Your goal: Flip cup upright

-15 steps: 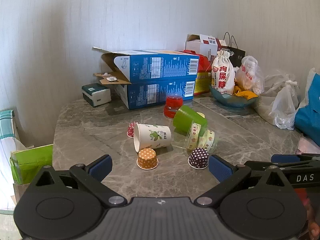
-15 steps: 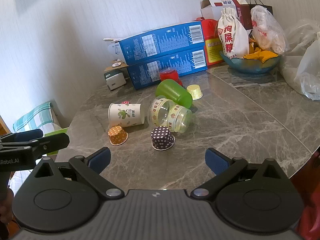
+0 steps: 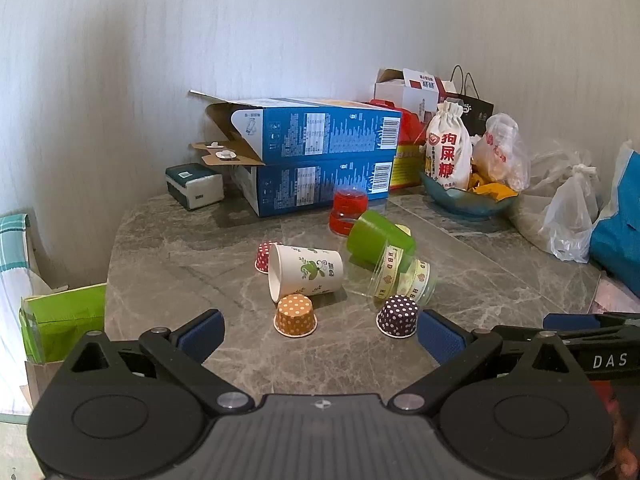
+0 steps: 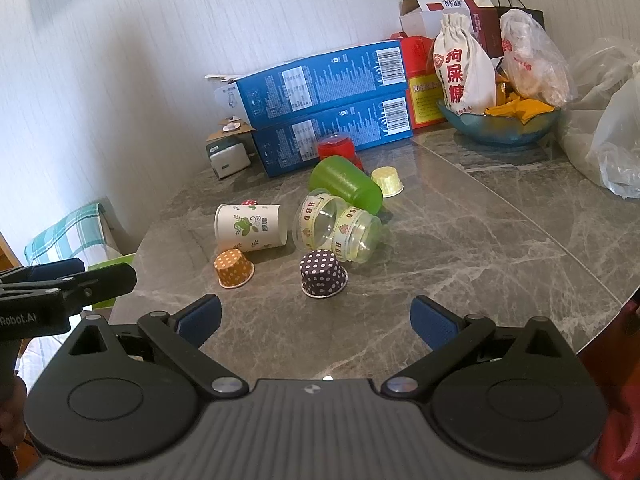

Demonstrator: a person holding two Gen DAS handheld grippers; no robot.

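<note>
Both grippers hang over the near edge of the grey marble table (image 4: pixel 460 240), holding nothing. The left gripper (image 3: pixel 320 334) has its 2 blue-padded fingers spread wide apart, and the right gripper (image 4: pixel 316 318) is spread just as wide.

The cups sit in a loose cluster toward the middle of the table, nearer the left edge. The white paper cup (image 3: pixel 306 272) with a green leaf print lies on its side, mouth toward the left edge. Just in front of it, an orange dotted cup (image 3: pixel 295 315) stands mouth down, and a purple dotted cup (image 4: pixel 323 274) does the same to its right. A clear plastic cup (image 4: pixel 336 229) with printed ribbon bands lies tipped over behind the purple one, touching a green cup (image 4: pixel 346 186) that also lies on its side. A small yellow cup (image 4: pixel 387 181) stands beside the green one; a red container (image 3: pixel 349 210) stands behind.

2 stacked blue boxes (image 4: pixel 328 104) line the far edge by the wall.
</note>
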